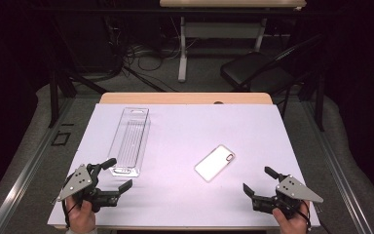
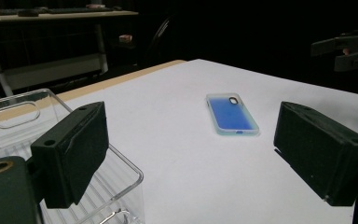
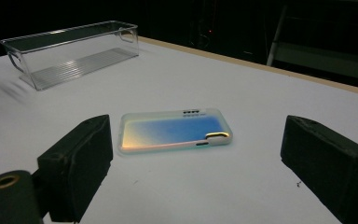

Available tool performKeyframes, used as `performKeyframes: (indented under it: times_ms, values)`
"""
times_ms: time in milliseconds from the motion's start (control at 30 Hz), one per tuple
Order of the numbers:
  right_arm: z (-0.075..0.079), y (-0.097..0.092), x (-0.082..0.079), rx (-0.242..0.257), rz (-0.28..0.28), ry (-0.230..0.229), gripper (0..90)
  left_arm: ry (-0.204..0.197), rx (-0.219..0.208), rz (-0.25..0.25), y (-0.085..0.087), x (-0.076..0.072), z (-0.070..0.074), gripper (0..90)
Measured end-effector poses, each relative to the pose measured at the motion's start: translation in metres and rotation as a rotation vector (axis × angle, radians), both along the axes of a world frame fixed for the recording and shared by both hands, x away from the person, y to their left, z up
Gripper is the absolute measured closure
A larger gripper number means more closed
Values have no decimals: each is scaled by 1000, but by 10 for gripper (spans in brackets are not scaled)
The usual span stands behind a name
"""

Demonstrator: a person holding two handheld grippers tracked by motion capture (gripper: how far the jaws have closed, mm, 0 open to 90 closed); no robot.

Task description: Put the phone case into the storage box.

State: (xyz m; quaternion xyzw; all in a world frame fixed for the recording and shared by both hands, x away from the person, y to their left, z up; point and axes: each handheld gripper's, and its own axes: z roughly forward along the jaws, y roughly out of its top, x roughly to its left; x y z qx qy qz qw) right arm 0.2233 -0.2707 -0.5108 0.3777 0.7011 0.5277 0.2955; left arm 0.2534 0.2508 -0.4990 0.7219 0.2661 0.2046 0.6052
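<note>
Here both tools, left (image 1: 111,174) and right (image 1: 259,179), sit released near the surface's (image 1: 175,195) near edge; next, the right one likely reaches for the case (image 1: 215,162), with the bin (image 1: 130,141) far left.

The left gripper view's bottom edge cuts off the clear bin's (image 2: 121,186) near end.

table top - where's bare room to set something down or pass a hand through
The widest bare patch lies between the clear bin and the phone case, running to the near edge between the left gripper and right gripper. The far right of the white sheet, beyond the case, is also free. It is tightest at the bin's near end, beside the left gripper's open jaws.
</note>
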Motion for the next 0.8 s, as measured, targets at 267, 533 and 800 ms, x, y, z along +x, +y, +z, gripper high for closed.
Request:
performKeyframes:
  times_ms: [267,533,800]
  values:
    - [2,2,0,-13,14,13,68,8,-3,2,0,1,0,104]
    - [3,5,5,-5,26,60,16,17,-2,5,1,-1,0,104]
    - [8,8,11,7,49,115,12,22,2,6,3,-3,0,104]
